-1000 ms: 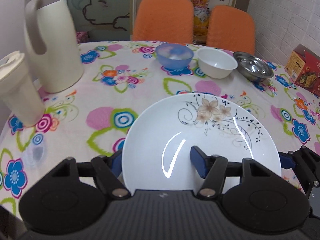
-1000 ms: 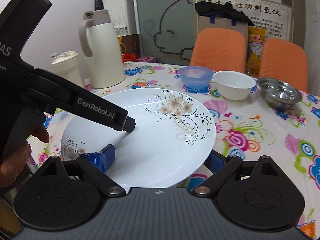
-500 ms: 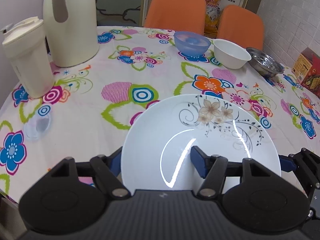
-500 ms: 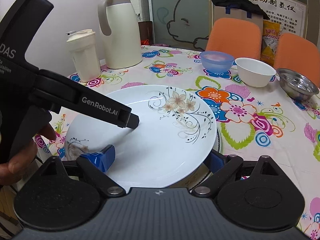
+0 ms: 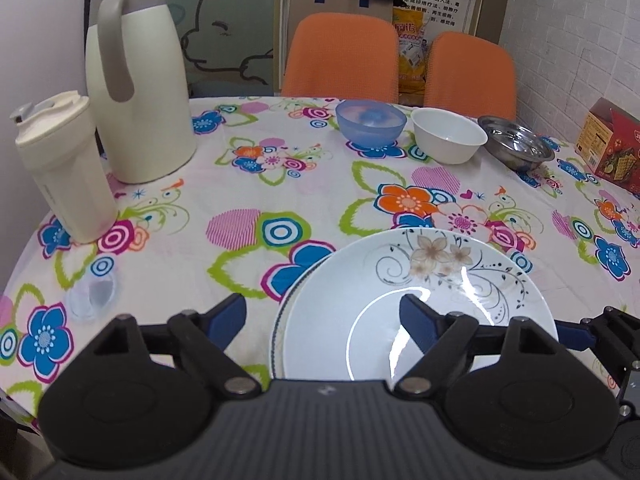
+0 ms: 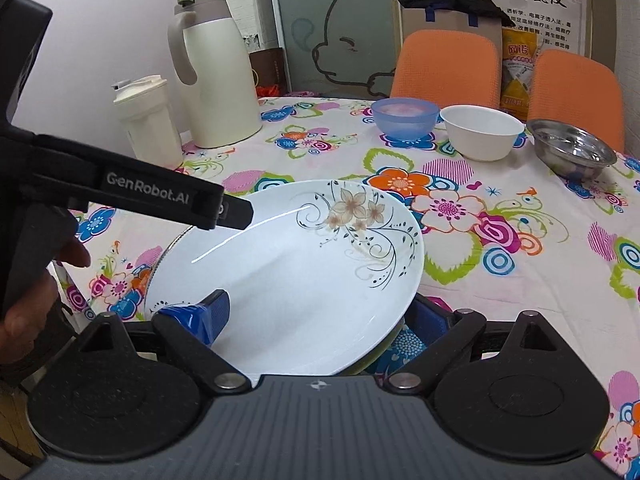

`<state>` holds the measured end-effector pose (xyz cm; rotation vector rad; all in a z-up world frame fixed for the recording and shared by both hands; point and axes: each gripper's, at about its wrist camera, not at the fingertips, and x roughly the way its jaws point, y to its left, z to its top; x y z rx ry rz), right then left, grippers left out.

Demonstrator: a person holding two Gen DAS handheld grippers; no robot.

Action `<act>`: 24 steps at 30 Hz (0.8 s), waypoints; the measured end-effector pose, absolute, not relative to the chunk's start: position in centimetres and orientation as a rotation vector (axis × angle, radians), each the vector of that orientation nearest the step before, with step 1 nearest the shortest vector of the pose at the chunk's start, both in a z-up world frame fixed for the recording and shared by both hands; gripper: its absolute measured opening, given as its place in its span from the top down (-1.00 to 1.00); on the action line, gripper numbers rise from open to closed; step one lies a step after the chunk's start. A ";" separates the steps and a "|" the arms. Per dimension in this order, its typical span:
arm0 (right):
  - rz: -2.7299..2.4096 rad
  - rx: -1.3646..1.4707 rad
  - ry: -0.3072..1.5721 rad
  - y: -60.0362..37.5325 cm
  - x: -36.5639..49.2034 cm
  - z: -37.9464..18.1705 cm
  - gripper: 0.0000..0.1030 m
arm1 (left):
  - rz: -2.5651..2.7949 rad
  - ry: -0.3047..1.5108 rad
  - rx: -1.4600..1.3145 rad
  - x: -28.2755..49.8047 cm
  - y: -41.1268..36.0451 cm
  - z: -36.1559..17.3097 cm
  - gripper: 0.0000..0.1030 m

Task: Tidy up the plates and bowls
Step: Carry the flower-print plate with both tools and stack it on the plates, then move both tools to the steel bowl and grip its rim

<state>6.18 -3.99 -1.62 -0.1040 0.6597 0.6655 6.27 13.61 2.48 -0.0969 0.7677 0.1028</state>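
A white plate with a brown flower print (image 5: 420, 300) (image 6: 304, 272) lies tilted on a second plate, whose rim (image 5: 280, 320) (image 6: 160, 268) peeks out on the left. My left gripper (image 5: 322, 318) is open: its left finger is clear of the plate and its right finger hovers over the plate. Seen from the right wrist, the left gripper (image 6: 236, 216) reaches over the plate's far rim. My right gripper (image 6: 314, 316) grips the near rim, one finger on top and one beneath. A blue bowl (image 5: 370, 122), a white bowl (image 5: 448, 136) and a steel bowl (image 5: 516, 146) stand in a row at the back.
A cream jug (image 5: 140, 92) and a cream tumbler (image 5: 64, 172) stand at the left of the flowered tablecloth. A small clear lid (image 5: 92, 294) lies near the left edge. A red box (image 5: 612, 152) sits at the right. Two orange chairs (image 5: 340, 56) are behind the table.
The flowered plate came down onto another plate near the table's front edge. My left gripper let go and shifted left, its left finger now off the rim. The right gripper kept its hold.
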 end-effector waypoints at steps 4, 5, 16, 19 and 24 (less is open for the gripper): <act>0.680 -0.196 0.653 -3.4 5.7 -1.8 -0.59 | 0.097 0.763 -0.095 6.4 13.1 2.6 -0.69; 0.673 -0.199 0.643 -3.6 5.7 -1.8 -0.59 | 0.098 0.761 -0.092 6.3 13.0 2.7 -0.69; 0.551 -0.008 0.637 -11.1 8.2 -0.8 -0.59 | 0.019 0.785 -0.125 8.7 10.5 3.7 -0.84; 0.484 0.007 0.630 -14.1 10.0 -0.3 -0.59 | -0.024 0.803 -0.152 10.3 9.0 3.8 -0.91; 0.380 0.028 0.616 -18.9 15.3 0.8 -0.59 | -0.087 0.854 -0.172 13.8 5.9 3.8 -0.91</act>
